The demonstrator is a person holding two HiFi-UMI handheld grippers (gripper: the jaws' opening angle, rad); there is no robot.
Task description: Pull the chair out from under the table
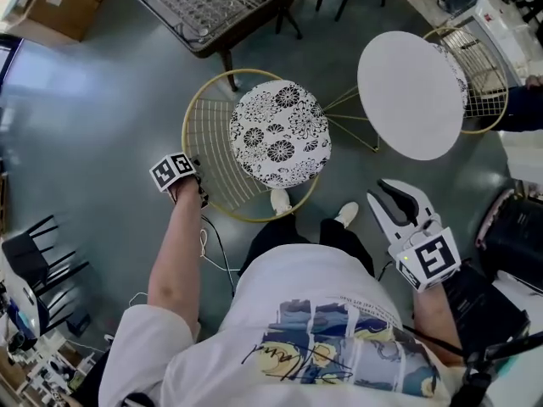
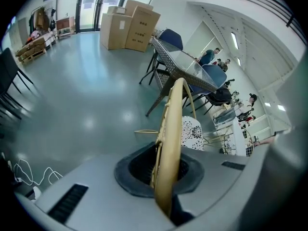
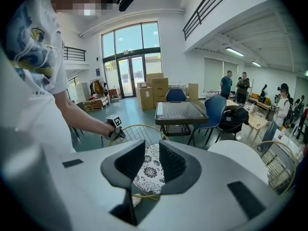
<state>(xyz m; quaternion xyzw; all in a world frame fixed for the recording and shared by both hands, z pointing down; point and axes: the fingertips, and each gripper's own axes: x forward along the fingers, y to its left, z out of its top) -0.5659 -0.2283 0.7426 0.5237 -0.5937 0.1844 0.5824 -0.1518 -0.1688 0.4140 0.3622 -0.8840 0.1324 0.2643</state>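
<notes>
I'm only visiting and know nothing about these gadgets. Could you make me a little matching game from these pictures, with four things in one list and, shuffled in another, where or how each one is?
Things:
1. left claw
2. right claw
3. round white table
4. black-and-white floral round cushion

States:
A. open, holding nothing
B. lying on the seat of the gold wire chair
C. shut on the chair's gold rim
D. standing beside the chair, not over it

Pairs: 1-C, 2-A, 3-D, 4-B
</notes>
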